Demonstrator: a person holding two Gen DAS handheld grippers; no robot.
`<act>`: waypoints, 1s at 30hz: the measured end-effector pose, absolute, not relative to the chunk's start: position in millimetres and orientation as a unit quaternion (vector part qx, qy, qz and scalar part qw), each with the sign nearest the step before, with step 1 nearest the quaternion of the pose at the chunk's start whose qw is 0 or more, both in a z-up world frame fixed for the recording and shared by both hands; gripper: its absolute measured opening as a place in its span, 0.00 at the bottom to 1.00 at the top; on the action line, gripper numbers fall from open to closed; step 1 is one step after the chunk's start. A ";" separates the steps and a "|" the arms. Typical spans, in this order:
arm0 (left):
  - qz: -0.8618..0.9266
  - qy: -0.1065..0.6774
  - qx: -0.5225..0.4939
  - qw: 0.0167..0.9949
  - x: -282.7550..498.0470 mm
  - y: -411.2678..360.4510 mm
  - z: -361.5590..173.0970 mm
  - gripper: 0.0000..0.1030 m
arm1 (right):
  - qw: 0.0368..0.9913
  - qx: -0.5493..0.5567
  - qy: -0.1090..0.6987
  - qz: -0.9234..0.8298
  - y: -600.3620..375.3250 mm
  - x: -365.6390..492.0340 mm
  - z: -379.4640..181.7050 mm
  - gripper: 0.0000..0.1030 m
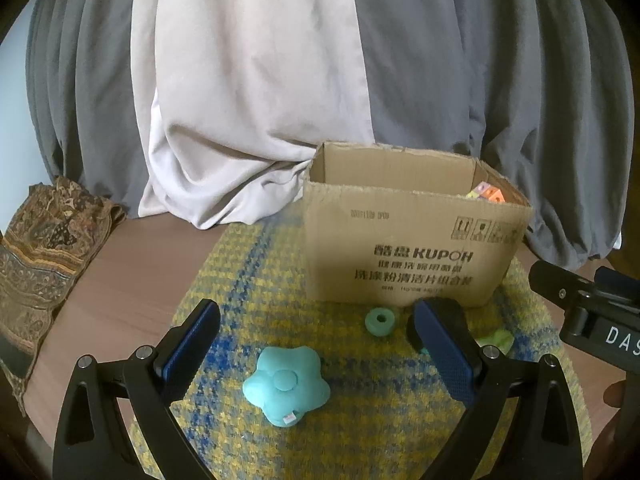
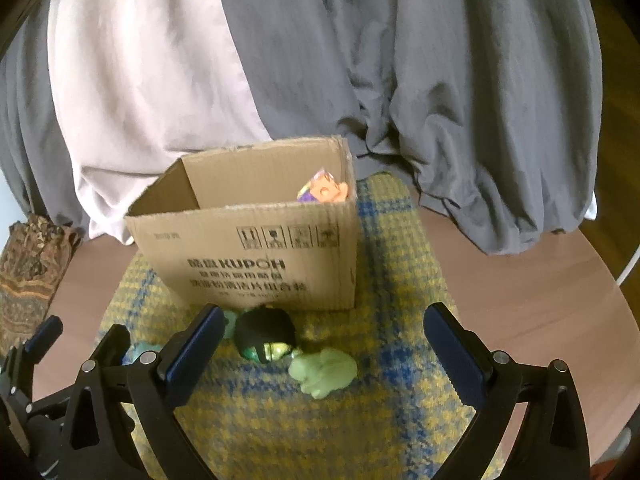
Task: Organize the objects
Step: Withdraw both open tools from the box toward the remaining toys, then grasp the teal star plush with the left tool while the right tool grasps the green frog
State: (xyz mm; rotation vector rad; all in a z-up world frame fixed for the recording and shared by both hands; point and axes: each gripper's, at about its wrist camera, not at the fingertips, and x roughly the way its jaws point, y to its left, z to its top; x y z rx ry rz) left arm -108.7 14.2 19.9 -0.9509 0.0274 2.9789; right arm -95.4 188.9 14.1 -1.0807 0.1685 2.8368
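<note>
The left claw hangs wide and empty just above a turquoise star-shaped soft toy on the yellow-and-blue woven mat, seemingly lined up to straddle it. The right claw, equally wide and empty, frames a pale green frog-like figure beside a black-and-green round toy. Beyond a green ring stands the open brown cardboard box, colourful blocks already inside, the likely destination, on the brown tabletop.
</note>
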 end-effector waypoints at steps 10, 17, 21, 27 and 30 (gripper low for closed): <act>0.948 0.013 -0.317 0.010 -98.7 19.6 -4.8 0.97 | 0.060 -0.384 0.059 0.920 193.7 -86.3 -15.8 0.97; 0.947 0.007 -0.322 -0.003 -90.4 13.0 -22.0 0.97 | 0.061 -0.400 0.046 0.913 187.3 -85.9 -35.7 0.97; 0.946 0.002 -0.324 -0.016 -88.3 6.7 -33.0 0.97 | 0.062 -0.412 0.042 0.908 184.2 -88.0 -49.1 0.97; 0.940 -0.006 -0.341 -0.015 -92.5 1.9 -51.4 0.97 | 0.064 -0.430 0.033 0.900 179.2 -93.5 -66.5 0.97; 0.938 -0.017 -0.347 -0.017 -95.7 -1.8 -57.7 0.97 | 0.067 -0.433 0.032 0.898 178.8 -96.2 -70.3 0.97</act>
